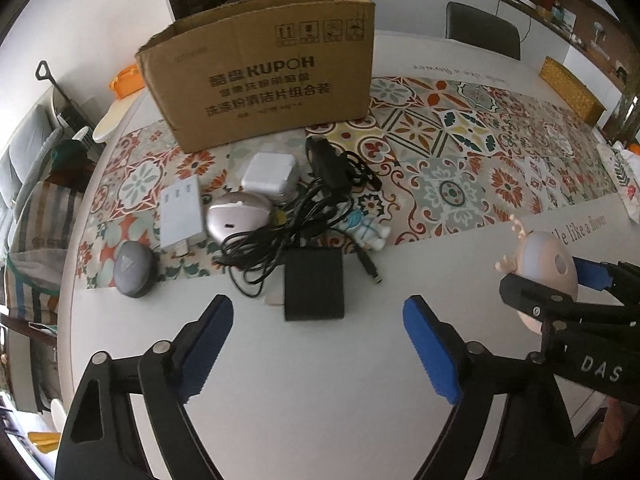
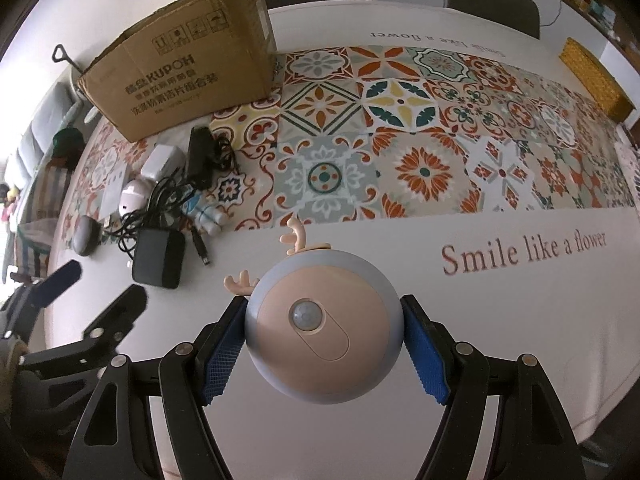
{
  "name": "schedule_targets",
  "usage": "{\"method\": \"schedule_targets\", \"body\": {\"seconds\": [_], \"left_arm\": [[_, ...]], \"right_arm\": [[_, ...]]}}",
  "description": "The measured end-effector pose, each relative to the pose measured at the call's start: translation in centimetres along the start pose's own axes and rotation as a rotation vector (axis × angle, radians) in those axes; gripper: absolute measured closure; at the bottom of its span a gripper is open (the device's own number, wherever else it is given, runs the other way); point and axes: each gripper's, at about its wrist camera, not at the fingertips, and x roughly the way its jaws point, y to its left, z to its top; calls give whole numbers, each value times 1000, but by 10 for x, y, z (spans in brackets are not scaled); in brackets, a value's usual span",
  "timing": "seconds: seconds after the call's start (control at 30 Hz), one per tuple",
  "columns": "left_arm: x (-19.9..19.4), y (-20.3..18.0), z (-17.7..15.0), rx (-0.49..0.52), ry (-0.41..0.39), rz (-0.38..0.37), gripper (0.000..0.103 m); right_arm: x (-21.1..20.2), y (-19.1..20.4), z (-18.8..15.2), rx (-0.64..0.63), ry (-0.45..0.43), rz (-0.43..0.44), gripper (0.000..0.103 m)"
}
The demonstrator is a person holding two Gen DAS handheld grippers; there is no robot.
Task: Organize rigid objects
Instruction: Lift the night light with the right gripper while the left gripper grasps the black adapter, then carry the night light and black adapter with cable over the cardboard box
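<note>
Blue ribbed pads of the right gripper (image 2: 323,350) press on both sides of a round grey and peach night light (image 2: 323,328) with small antlers, holding it above the white tablecloth (image 2: 500,340). Its sensor face looks up at the camera and the antlers point away from the fingers. The open cardboard box (image 2: 180,76), probably the place to put things, stands far off to the upper left of this gripper, across the patterned runner (image 2: 400,128).

The left gripper (image 1: 318,350) is empty, jaws apart. Straight ahead of it, close by, lies a black power adapter (image 1: 314,285), long side running away from the fingers, its tangled black cable (image 1: 280,236) touching a silver oval device (image 1: 236,216). The left hand is nearer this cluster; the box (image 1: 260,76) sits just behind it. Bare cloth between the two grippers leaves room to move.
</note>
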Motion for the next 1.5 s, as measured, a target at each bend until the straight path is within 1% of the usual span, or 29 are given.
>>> {"method": "schedule_targets", "body": {"seconds": [0.13,0.23,0.37,0.6,0.83,0.87,0.9,0.97,1.03,1.13,1.17,1.23,1.5], "left_arm": [[10,-3,6,-22,9,21,23],[21,-4,8,-28,26,26,28],[41,-3,11,-35,78,18,43],[59,-2,20,-29,105,21,48],[71,-6,24,-3,108,49,48],[73,-7,24,14,121,62,50],[72,-7,24,15,119,68,56],[69,-6,24,7,121,73,61],[66,-6,21,-7,131,69,61],[63,-9,17,7,125,68,61],[65,-8,16,-3,135,64,61],[68,-5,15,-31,150,37,61],[77,2,20,-64,140,-2,61]], "right_arm": [[9,-1,9,-18,12,38,28],[18,0,15,-30,30,65,28],[31,1,21,-42,59,82,28],[47,4,28,-47,92,106,28],[52,4,34,-33,93,107,28],[53,4,35,-33,91,104,28],[54,5,35,-34,91,100,28],[55,5,35,-32,92,105,28],[56,6,34,-32,97,107,28],[56,7,33,-35,103,111,28],[55,7,33,-35,103,111,28],[56,8,33,-40,105,107,28],[61,10,32,-50,117,103,28]]}}
